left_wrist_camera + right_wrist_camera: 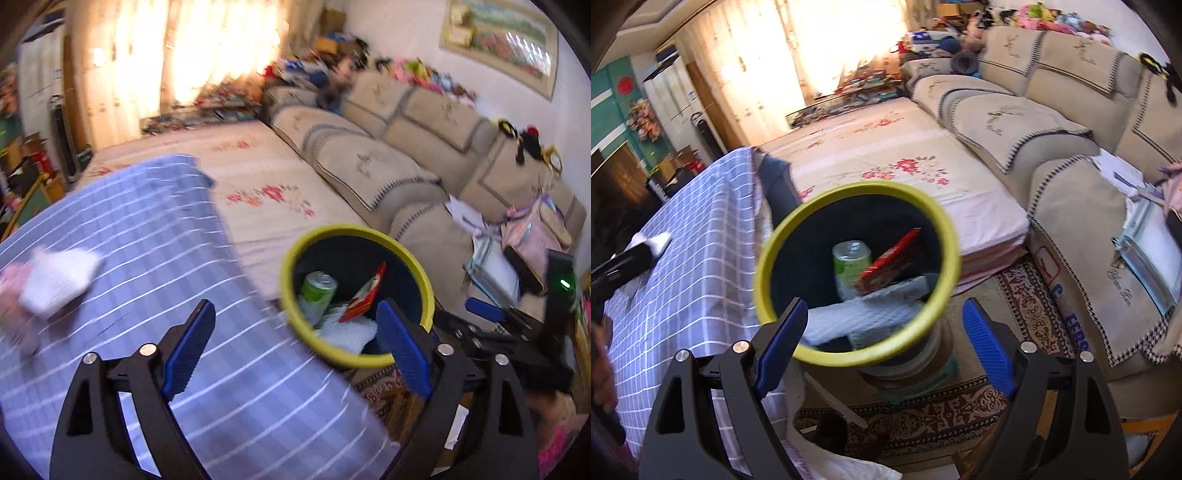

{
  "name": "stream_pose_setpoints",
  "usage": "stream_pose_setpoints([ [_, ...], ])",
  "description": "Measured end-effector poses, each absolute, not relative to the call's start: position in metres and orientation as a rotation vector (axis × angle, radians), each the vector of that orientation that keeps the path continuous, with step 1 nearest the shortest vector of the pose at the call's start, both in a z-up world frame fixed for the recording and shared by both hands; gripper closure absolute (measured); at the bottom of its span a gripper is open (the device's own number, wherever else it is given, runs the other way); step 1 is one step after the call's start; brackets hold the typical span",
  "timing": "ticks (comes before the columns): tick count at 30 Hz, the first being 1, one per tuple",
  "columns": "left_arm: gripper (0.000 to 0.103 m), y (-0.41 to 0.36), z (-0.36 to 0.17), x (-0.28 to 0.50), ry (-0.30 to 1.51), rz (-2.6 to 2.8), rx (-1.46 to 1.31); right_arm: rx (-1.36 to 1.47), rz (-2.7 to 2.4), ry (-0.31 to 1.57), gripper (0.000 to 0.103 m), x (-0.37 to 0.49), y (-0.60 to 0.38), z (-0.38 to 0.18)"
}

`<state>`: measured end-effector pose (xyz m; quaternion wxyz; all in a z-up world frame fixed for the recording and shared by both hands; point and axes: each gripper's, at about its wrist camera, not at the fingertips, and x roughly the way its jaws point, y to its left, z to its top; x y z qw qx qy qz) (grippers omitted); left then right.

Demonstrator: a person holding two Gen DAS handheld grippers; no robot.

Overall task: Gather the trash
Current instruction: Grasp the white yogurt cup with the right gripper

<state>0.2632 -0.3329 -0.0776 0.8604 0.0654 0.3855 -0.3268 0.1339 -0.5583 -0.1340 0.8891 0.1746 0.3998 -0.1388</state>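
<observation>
Two wrist cameras look down into a cluttered living room. The left gripper point(295, 350) hangs over a table draped in a blue checked cloth point(147, 240), its blue-padded jaws spread wide with nothing between them. On the cloth to the far left lies a crumpled white tissue point(59, 277), blurred, with something pink just beside it that is too smeared to make out. Just past the table's right edge stands a bin point(288, 280) with a yellow rim and dark inside. In the bin are a green can point(317, 291) standing upright, a red packet point(364, 295) leaning against the wall, and white paper point(347, 332) at the bottom. The right gripper point(884, 347) hovers directly above the same bin point(764, 273), jaws also spread wide and holding nothing. From this view the can point(849, 262), the red packet point(894, 262) and the white paper point(857, 317) show clearly inside, and the bin rests on a stack of round things on a patterned rug point(1027, 310). The other gripper's black body pokes in at the left edge over the cloth point(694, 251), with a bit of white tissue point(652, 242) behind it. Beyond lie a floral mattress point(905, 173) and a beige sofa point(1034, 122).
</observation>
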Motion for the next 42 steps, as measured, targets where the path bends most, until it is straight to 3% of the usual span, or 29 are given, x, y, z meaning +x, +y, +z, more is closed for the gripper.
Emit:
stream_pose_setpoints([
  [11,0.012,-0.125,-0.076,0.218,0.782,-0.367,0.015,0.238,-0.062,0.808,0.022,0.186,-0.447,-0.102],
  [19,0.012,-0.025,-0.088,0.202,0.770,-0.227,-0.040,0.098,0.216,0.756,0.022,0.236,-0.306,-0.070],
  [29,0.012,0.026,-0.097,0.204,0.749,-0.187,-0.090,-0.067,0.345,0.738,0.041,0.298,-0.187,-0.062],
  [42,0.012,0.044,-0.109,0.217,0.769,-0.206,-0.102,-0.073,0.308,0.815,0.042,0.357,-0.155,-0.089],
])
